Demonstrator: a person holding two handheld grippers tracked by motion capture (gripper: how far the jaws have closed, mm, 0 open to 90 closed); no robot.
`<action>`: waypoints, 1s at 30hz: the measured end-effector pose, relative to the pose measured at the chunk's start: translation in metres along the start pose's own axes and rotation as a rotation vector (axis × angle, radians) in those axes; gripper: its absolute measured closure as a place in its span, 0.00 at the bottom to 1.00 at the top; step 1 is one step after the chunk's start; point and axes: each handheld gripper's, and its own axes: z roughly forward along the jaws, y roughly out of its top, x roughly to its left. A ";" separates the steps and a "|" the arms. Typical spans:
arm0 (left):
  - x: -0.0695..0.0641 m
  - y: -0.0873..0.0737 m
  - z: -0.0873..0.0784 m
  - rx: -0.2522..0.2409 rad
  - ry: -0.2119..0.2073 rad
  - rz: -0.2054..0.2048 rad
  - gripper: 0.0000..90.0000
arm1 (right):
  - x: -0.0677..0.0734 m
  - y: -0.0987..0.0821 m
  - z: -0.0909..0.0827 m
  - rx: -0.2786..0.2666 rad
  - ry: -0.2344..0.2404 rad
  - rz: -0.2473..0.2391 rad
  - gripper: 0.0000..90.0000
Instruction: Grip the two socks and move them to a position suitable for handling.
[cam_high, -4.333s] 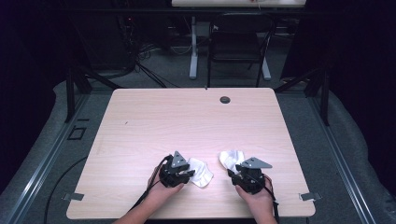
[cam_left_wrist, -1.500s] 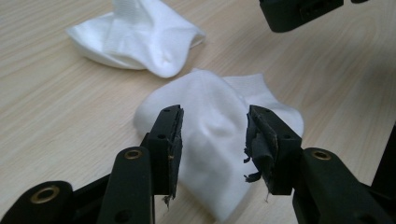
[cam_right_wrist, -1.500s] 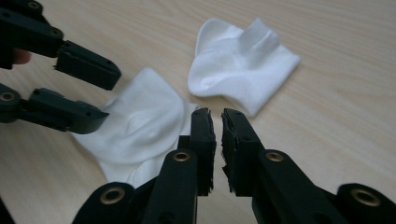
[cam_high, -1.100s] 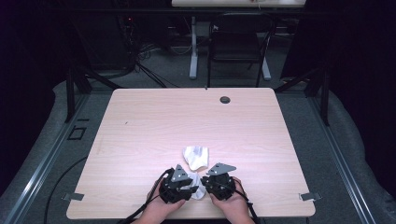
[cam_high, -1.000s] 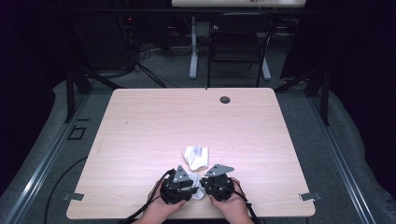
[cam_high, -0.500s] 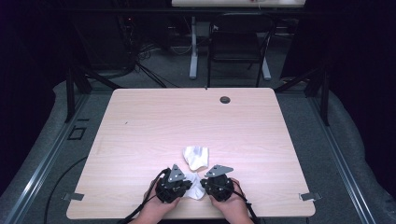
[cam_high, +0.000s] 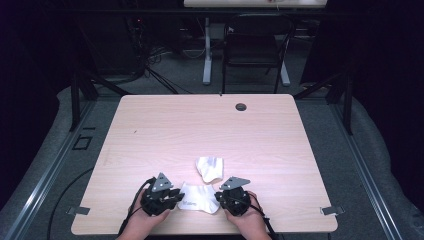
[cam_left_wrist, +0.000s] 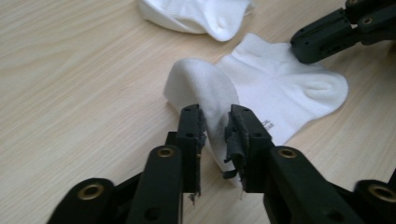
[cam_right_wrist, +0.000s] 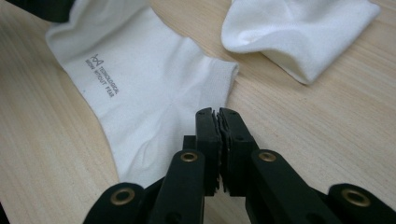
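Note:
A flat white sock (cam_high: 197, 198) with small grey print lies near the table's front edge between both grippers. My left gripper (cam_high: 173, 197) is shut on one end of it; the fabric stands up in a fold between the jaws (cam_left_wrist: 215, 128). The rest of the sock (cam_left_wrist: 285, 88) spreads flat toward the right gripper (cam_left_wrist: 322, 39). My right gripper (cam_high: 220, 197) is shut at the sock's opposite edge (cam_right_wrist: 218, 114), by the ribbed cuff of the sock (cam_right_wrist: 140, 93). A second, crumpled white sock (cam_high: 209, 168) (cam_left_wrist: 196, 14) (cam_right_wrist: 299, 32) lies loose just beyond.
The light wood table (cam_high: 200, 130) has a black cable hole (cam_high: 241, 106) near its far edge. Beyond the table stand a dark chair (cam_high: 255, 47) and a desk leg on grey floor. The table's front edge is right under the person's hands.
Over the last second the two grippers have drawn apart sideways, spreading the near sock flat between them. About four seconds ago they were wider apart, each at a sock.

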 end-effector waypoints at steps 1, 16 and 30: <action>0.003 -0.001 -0.003 -0.016 0.008 -0.012 0.79 | 0.000 0.000 0.000 0.001 -0.002 -0.001 0.97; 0.012 -0.004 0.008 0.008 0.001 -0.016 0.71 | 0.001 0.000 0.000 0.001 -0.012 -0.012 0.97; 0.007 -0.016 0.016 0.064 -0.010 -0.013 0.70 | -0.003 -0.005 -0.010 0.032 -0.010 0.004 0.97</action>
